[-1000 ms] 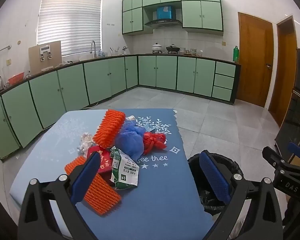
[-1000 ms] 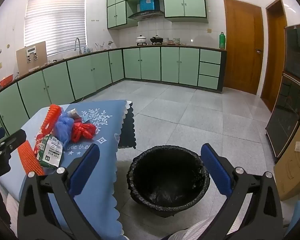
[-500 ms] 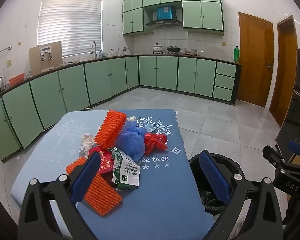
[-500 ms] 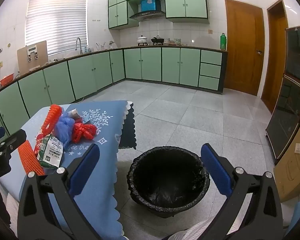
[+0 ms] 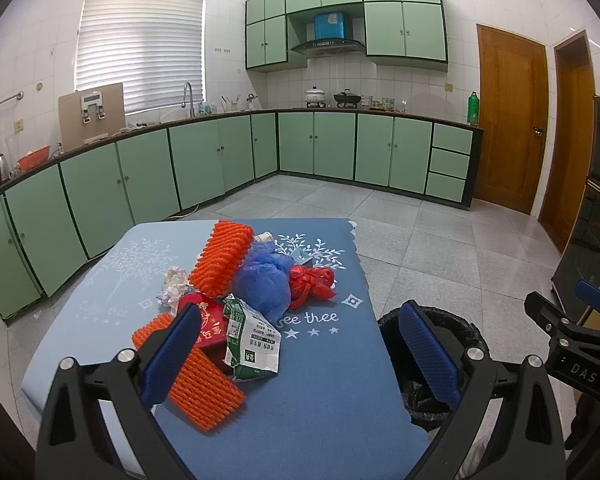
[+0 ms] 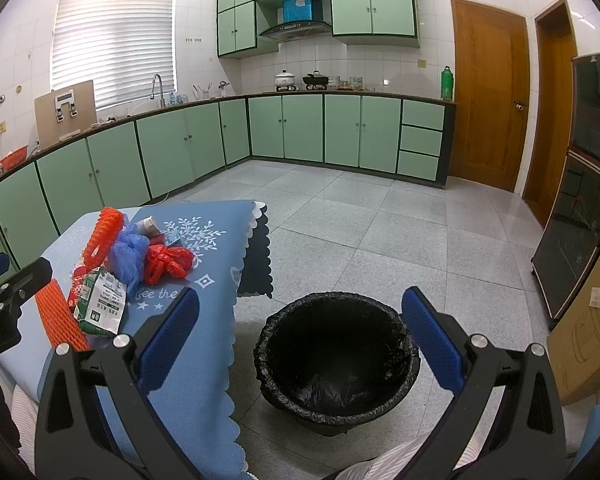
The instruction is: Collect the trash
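A heap of trash lies on the blue tablecloth [image 5: 312, 396]: two orange foam nets [image 5: 224, 258] [image 5: 198, 384], a blue plastic bag [image 5: 266, 280], a red plastic bag [image 5: 312, 282], a green-white carton [image 5: 252, 344], a red packet [image 5: 208, 320] and crumpled paper [image 5: 174, 286]. My left gripper [image 5: 300, 354] is open and empty, above the table just short of the heap. A black-lined trash bin [image 6: 336, 356] stands on the floor right of the table. My right gripper [image 6: 300, 344] is open and empty above the bin.
Green cabinets [image 5: 204, 160] run along the left and back walls. Wooden doors [image 6: 488, 92] are at the back right. A dark glass cabinet [image 6: 580, 208] and a cardboard box [image 6: 588, 320] stand at the right. Grey tiled floor [image 6: 360, 216] spreads beyond the bin.
Both grippers have drifted very slightly; the heap and the bin lie as before. Both grippers stay open.
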Demonstrator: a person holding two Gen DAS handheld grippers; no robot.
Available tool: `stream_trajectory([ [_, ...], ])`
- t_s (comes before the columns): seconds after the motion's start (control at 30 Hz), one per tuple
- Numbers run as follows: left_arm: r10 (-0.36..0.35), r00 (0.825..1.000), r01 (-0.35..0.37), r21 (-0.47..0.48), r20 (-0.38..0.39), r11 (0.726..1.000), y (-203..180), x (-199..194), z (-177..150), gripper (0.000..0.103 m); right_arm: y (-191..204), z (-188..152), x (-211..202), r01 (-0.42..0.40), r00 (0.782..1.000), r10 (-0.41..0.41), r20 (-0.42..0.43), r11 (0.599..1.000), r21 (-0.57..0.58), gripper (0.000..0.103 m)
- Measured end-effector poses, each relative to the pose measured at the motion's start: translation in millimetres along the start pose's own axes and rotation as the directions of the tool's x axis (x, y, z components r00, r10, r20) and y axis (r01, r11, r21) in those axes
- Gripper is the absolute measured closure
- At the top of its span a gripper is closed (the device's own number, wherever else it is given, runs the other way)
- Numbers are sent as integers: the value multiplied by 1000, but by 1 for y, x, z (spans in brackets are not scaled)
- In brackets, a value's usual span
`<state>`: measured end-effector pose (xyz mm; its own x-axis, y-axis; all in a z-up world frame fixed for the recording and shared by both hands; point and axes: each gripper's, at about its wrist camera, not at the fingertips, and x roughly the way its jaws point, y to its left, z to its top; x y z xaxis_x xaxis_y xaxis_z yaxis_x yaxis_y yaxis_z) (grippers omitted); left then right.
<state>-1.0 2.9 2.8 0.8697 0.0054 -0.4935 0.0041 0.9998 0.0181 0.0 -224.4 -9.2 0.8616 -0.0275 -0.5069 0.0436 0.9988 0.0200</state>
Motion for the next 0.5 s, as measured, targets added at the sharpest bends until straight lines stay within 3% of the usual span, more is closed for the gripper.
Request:
stream_trajectory([
  [0.5, 1, 1000, -1, 1, 0, 1000, -1, 0, 0, 6, 0, -1, 2, 0, 1000, 0, 0, 1000, -2, 5],
])
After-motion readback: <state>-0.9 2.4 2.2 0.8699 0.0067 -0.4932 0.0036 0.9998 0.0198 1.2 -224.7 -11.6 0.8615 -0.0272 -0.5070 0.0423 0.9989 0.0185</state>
